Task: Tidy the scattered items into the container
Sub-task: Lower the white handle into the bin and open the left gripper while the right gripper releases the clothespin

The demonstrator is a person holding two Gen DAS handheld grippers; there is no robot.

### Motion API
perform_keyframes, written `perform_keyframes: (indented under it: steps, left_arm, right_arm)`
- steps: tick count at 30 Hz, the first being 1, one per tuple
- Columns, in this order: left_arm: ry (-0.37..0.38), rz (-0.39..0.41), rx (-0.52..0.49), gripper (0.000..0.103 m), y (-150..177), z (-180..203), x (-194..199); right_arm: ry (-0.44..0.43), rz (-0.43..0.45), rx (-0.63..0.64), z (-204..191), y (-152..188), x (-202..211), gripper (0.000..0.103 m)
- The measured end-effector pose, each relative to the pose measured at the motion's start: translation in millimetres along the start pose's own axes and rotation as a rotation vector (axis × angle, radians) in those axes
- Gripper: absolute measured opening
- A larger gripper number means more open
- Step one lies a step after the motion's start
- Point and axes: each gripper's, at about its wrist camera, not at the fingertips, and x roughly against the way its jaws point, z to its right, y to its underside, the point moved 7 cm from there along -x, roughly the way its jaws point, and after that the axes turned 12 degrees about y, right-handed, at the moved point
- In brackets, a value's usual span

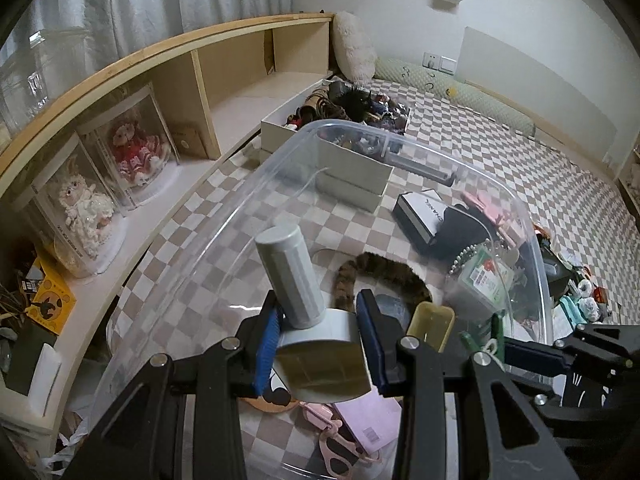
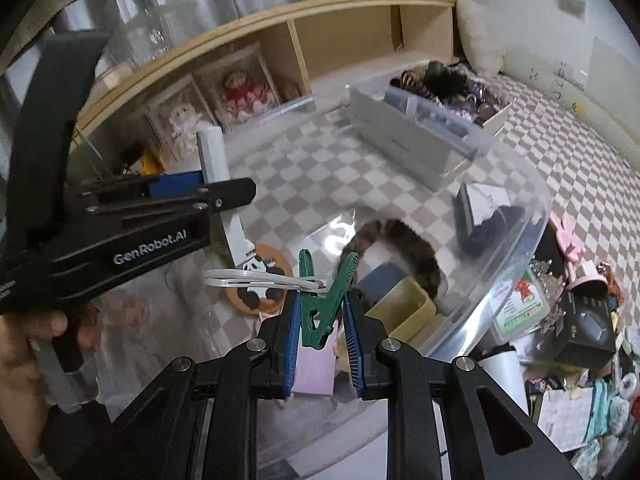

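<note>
The left claw grips a grey plastic T-shaped roller tool above the clear plastic storage tub on the checked bed cover. The right claw clamps a green plastic clothes peg, holding it over the same tub.

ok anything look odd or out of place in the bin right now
Yes: a striped furry tail, apparently a cat's, curls across the bottom of the clear bin, beside the yellow box. Both grippers hang over it, the left gripper shut on a grey lint roller, the right gripper shut on a green clothespin.
</note>
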Motion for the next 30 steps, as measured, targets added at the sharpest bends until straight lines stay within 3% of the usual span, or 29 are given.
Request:
perform_keyframes:
  steps: [20,22,23,24,30]
  left_arm:
    - [0.006,-0.013,0.05,0.038,2.2,-2.5,3.2]
    - [0.003,-0.012,0.059,0.046,1.9,-3.9,4.0]
    - [0.0,-0.011,0.063,0.06,2.2,-4.5,4.3]
    - [-0.004,-0.008,0.066,0.067,2.1,-5.1,4.9]
    - [-0.016,0.006,0.064,0.067,0.9,-6.0,8.3]
  right_arm:
    - [0.062,-0.027,0.077,-8.1,9.0,-5.3,0.022]
    - [0.071,-0.025,0.082,-7.2,9.6,-5.3,0.023]
    - [0.073,-0.025,0.083,-6.7,9.8,-5.2,0.023]
    - [0.074,-0.025,0.083,-6.2,10.0,-5.2,0.023]
    - [0.073,-0.025,0.08,-5.3,10.8,-4.1,0.023]
